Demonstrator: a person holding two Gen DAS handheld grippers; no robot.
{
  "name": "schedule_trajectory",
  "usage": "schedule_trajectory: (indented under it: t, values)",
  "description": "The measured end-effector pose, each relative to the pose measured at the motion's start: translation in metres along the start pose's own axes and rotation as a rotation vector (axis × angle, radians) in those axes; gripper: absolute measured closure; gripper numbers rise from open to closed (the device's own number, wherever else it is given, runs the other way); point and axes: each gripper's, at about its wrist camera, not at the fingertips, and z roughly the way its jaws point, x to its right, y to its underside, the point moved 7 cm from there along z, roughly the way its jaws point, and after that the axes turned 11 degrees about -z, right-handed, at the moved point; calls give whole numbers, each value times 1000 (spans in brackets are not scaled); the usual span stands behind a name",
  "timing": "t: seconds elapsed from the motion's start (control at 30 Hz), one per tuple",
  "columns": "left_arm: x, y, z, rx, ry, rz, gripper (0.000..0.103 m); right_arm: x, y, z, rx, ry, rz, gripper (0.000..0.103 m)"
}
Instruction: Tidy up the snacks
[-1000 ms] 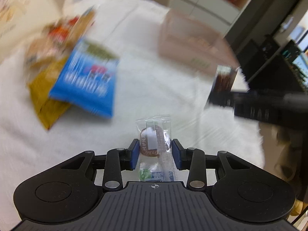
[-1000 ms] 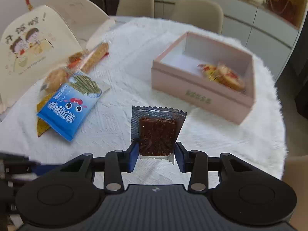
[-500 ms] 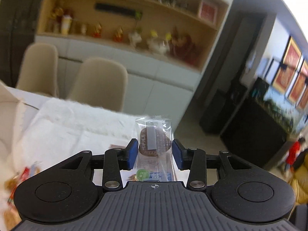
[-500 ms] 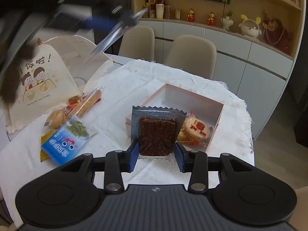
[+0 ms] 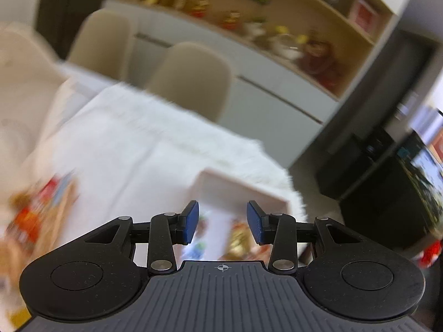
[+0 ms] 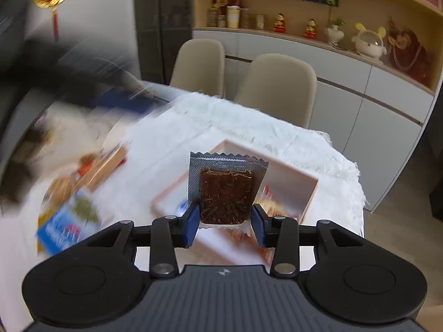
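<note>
- The left gripper (image 5: 223, 222), a second ago clamped on a clear-wrapped round biscuit, now stands released with nothing between its blue pads; below it, at 6 o'clock of the left wrist view, blurred wrappers lie inside the pink box (image 5: 243, 191), so the biscuit has probably dropped in, one more snack sorted; the blur forbids certainty.
- In the right wrist view, the loose snack pile (image 6: 83, 185) sits at 9 o'clock on the table, smeared by motion: a glossy blue packet (image 6: 66, 221), an orange-brown bar (image 6: 108, 163), crinkly film all round.
- The right gripper (image 6: 224, 222) has carried its dark brown snack sachet (image 6: 225, 191) from over bare cloth to above the box; its jaws are opening, the sachet upright between them and apparently barely pinched; release into the box looks imminent.
- The sachet is flat, silver-edged with a serrated top seam and a clear window on a fibrous slab.
- The box is rigid, square and shallow with matte walls, at centre, on a fluffy white tablecloth (image 6: 277, 135); two smooth beige chairs (image 6: 274, 88) stand at 12 o'clock.
</note>
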Motion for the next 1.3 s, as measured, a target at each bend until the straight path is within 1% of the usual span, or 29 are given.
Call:
schedule_trajectory:
  t: [0.03,0.13,0.2,0.3,0.4,0.47,0.57,0.63,0.67,0.8,0.87,0.9,0.97,1.03,1.1,1.17,1.3]
  values:
    - [-15,8,-5,-7,-20,-27,60,7,-8,12,-17,-8,37,53]
    - [-64,34,-17,-30,-109,-107,60,23,-19,47,-96,-49,125,52]
    - [-94,48,-27,-41,-152,-157,60,24,-18,58,-123,-30,143,52]
    - [-136,67,-42,-51,-199,-221,60,14,-12,65,-153,-17,134,50]
    - [-171,82,-56,-54,-251,-274,60,-4,-6,69,-176,-43,127,49]
    - [-190,91,-65,-51,-275,-303,60,-16,-5,69,-183,-40,110,49]
    - [-212,101,-76,-38,-285,-325,60,-38,-5,67,-191,-50,91,47]
    - [-228,104,-85,-21,-293,-334,60,-56,-7,66,-193,-62,67,42]
    - [-236,104,-91,-7,-293,-342,61,-68,-8,66,-191,-71,47,42]
    - [-261,86,-115,80,-265,-364,60,-117,-16,65,-174,-118,-41,37]
    - [-274,78,-121,97,-262,-364,60,-145,-22,68,-165,-150,-78,34]
    - [-280,76,-122,92,-261,-366,61,-159,-25,70,-161,-161,-94,32]
    - [-290,76,-127,79,-260,-368,61,-184,-32,79,-160,-177,-110,31]
    - [-297,81,-132,63,-257,-362,61,-205,-40,94,-164,-206,-87,31]
    - [-305,88,-140,47,-259,-360,61,-225,-50,117,-174,-247,-43,31]
    - [-313,96,-146,25,-264,-362,61,-243,-61,143,-175,-253,-28,31]
    - [-324,117,-157,-21,-275,-358,61,-289,-92,196,-142,-250,-85,31]
